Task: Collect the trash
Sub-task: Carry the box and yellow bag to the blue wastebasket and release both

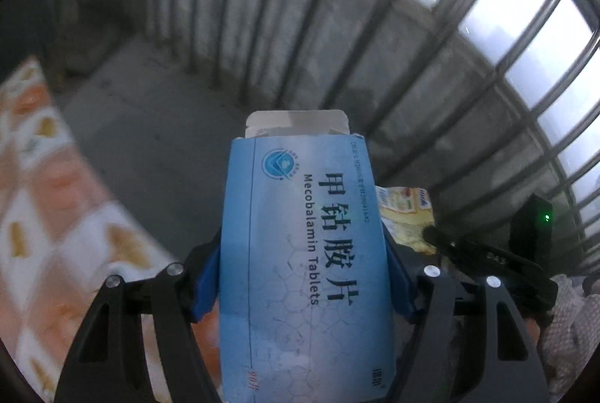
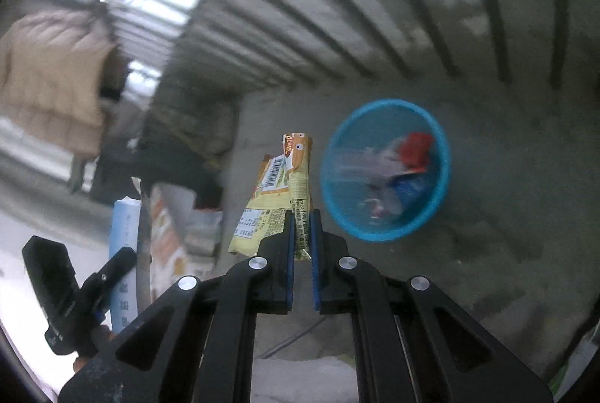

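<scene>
Left gripper (image 1: 303, 260) clamps a blue medicine box (image 1: 305, 253) across its width, a blister strip (image 1: 296, 123) poking out the top. Right gripper (image 2: 302, 245) is pinched tight on a yellow snack wrapper (image 2: 279, 193) standing upright. Blue basket (image 2: 386, 170) sits on the concrete floor (image 2: 506, 197) just beyond the wrapper, trash inside, blurred.

The left wrist camera looks steeply down along its gripper's fingers at a bare grey concrete floor (image 1: 157, 125) that ends at a dark metal railing (image 1: 337, 39), the flat blue medicine box (image 1: 303, 253) filling the near centre of the view. The right wrist camera tilts down at that same floor, with a round blue plastic basket (image 2: 386, 170) near ahead. Both views share the floor, railing and blue box (image 2: 125, 253), left of the basket.
</scene>
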Tool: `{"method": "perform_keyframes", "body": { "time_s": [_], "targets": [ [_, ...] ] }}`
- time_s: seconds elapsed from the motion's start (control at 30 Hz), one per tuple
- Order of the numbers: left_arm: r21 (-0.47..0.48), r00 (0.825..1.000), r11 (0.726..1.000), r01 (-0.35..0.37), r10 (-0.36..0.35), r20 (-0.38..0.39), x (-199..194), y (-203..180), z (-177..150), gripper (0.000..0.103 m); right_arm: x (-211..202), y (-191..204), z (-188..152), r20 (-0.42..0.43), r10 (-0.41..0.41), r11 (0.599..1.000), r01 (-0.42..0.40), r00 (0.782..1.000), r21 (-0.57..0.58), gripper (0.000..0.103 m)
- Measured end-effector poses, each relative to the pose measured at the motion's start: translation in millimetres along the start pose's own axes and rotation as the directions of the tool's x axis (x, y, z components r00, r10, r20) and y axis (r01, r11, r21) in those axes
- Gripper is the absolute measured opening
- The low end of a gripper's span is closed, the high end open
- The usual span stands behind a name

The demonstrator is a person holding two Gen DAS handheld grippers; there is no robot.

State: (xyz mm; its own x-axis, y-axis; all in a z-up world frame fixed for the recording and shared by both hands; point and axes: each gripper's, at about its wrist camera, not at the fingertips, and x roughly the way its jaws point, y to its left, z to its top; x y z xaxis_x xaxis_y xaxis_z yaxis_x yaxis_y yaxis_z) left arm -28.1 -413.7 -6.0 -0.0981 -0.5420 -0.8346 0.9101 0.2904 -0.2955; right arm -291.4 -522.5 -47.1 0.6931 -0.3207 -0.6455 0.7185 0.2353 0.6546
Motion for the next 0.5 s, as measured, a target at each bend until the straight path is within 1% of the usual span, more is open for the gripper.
{"method": "perform_keyframes", "body": {
  "time_s": [0.07, 0.23, 0.27, 0.3, 0.33, 0.37, 0.4, 0.43, 0.47, 0.5],
  "targets": [
    [0.015, 0.999, 1.000, 0.004, -0.003, -0.046, 30, -11, 7, 0.070, 10, -9, 5, -0.006, -0.017, 0.999, 0.018, 1.000, 0.028, 0.006],
    [0.015, 0.994, 1.000, 0.008, -0.006, -0.109, 84, -29, 26, 0.072, 35, -34, 26, -0.025, -0.053, 0.994, 0.055, 0.998, 0.094, 0.007],
    [0.011, 0.994, 1.000, 0.010, -0.008, -0.113, 91, -31, 29, 0.072, 36, -39, 29, -0.027, -0.058, 0.992, 0.061, 0.998, 0.107, 0.011],
    [0.005, 0.993, 1.000, 0.016, -0.015, -0.120, 102, -34, 34, 0.075, 47, -46, 34, -0.029, -0.062, 0.989, 0.066, 0.998, 0.133, 0.017],
    [-0.001, 0.992, 0.999, 0.032, -0.032, -0.124, 112, -37, 38, 0.090, 52, -51, 38, -0.035, -0.065, 0.986, 0.070, 0.997, 0.150, 0.022],
    [-0.009, 0.988, 0.998, 0.058, -0.058, -0.143, 128, -39, 41, 0.097, 64, -62, 42, -0.050, -0.088, 0.978, 0.096, 0.995, 0.188, 0.037],
    [-0.015, 0.986, 0.998, 0.055, -0.056, -0.155, 135, -39, 42, 0.098, 75, -75, 45, -0.070, -0.119, 0.964, 0.132, 0.990, 0.230, 0.054],
    [-0.023, 0.985, 0.999, 0.038, -0.042, -0.169, 144, -38, 43, 0.098, 84, -85, 46, -0.093, -0.155, 0.950, 0.174, 0.984, 0.260, 0.055],
    [-0.038, 0.981, 0.999, 0.012, -0.019, -0.194, 155, -36, 43, 0.098, 90, -93, 46, -0.114, -0.187, 0.937, 0.212, 0.976, 0.279, 0.055],
    [-0.052, 0.978, 0.999, 0.001, -0.012, -0.210, 159, -34, 41, 0.098, 94, -100, 44, -0.129, -0.210, 0.924, 0.240, 0.969, 0.299, 0.055]
  ]
}}
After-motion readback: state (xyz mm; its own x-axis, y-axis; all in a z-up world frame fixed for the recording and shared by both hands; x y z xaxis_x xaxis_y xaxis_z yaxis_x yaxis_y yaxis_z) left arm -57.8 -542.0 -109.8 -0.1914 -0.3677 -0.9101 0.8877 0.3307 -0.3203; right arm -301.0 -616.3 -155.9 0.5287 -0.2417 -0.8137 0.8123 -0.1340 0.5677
